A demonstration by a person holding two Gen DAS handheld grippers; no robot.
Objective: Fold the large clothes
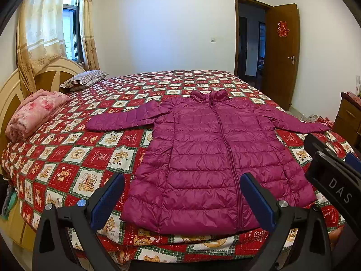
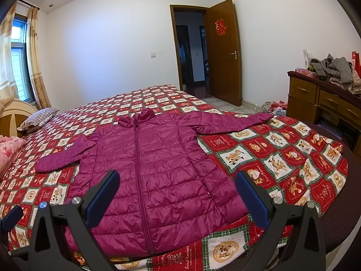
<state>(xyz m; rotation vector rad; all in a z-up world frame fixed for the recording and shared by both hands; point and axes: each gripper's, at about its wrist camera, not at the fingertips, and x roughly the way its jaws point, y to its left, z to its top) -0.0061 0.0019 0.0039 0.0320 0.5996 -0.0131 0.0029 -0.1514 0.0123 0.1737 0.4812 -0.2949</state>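
Observation:
A long magenta quilted puffer jacket (image 1: 209,149) lies flat and zipped on the bed, collar toward the far side, hem at the near edge, both sleeves spread outward. It also shows in the right wrist view (image 2: 153,164). My left gripper (image 1: 182,180) is open and empty, held above the jacket's hem. My right gripper (image 2: 177,178) is open and empty, also above the hem. The right gripper's body (image 1: 334,176) shows at the right edge of the left wrist view.
The bed carries a red, white and green checked cover (image 1: 90,153). A rolled pink blanket (image 1: 33,115) and a striped pillow (image 1: 85,80) lie by the headboard. A wooden dresser (image 2: 325,103) with piled clothes stands at right. The door (image 2: 223,52) is open.

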